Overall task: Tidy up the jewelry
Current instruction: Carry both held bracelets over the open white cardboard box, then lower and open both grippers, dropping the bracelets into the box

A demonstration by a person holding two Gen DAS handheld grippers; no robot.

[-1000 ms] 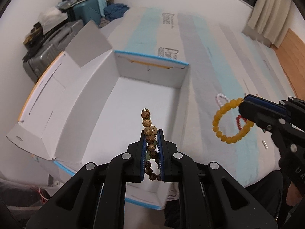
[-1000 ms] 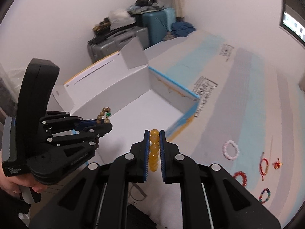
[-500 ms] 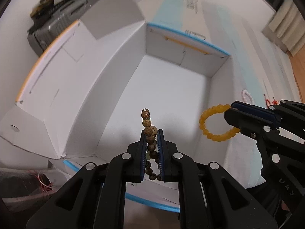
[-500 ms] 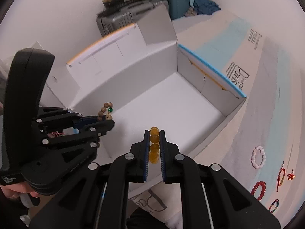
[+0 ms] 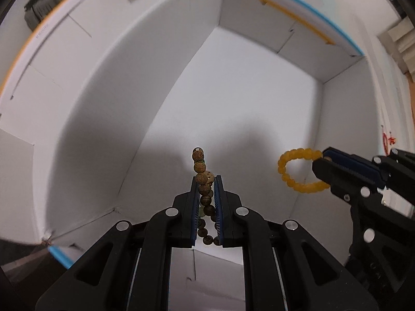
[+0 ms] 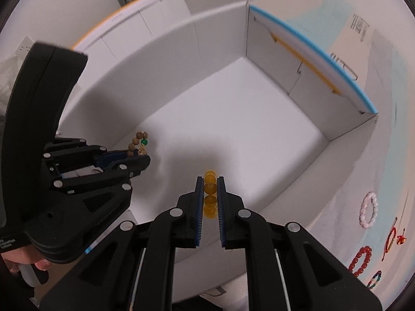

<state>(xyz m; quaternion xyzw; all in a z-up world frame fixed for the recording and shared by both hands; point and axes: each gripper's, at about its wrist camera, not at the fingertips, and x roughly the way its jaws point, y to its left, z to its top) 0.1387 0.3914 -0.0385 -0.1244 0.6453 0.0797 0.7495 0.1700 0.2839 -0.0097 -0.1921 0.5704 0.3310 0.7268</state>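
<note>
- Filling most of both views, a white cardboard box (image 5: pixel 233 83) stands open with a blue-edged far wall; its near wall is mostly hidden behind the gripper bodies, and its floor is partly in shadow.
- Left gripper (image 5: pixel 206 181) is narrowed onto a wooden bead bracelet (image 5: pixel 201 167) inside the box, above the floor. A few beads stick out past the tips, the rest hang between the blue pads. The right wrist view shows a green bead (image 6: pixel 144 142) on this strand — the left one barely does.
- Right gripper (image 6: pixel 210 181) is pinched on a yellow bead bracelet (image 5: pixel 298 171), held over the box floor near the right wall. From its own camera only a short column of amber beads (image 6: pixel 210 194) shows; the loop is seen edge-on.
- On the striped cloth outside the box, well apart from it, lie a pale pink bead bracelet (image 6: pixel 368 210), a red cord piece (image 6: pixel 393 235) with a small charm, a red bead bracelet (image 6: pixel 360 260) and a multicoloured bracelet (image 6: pixel 376 280) — this last cut off at the lens edge, hard to make out.
- A grey suitcase (image 5: pixel 41 13) peeks over the box flap, blurred.
</note>
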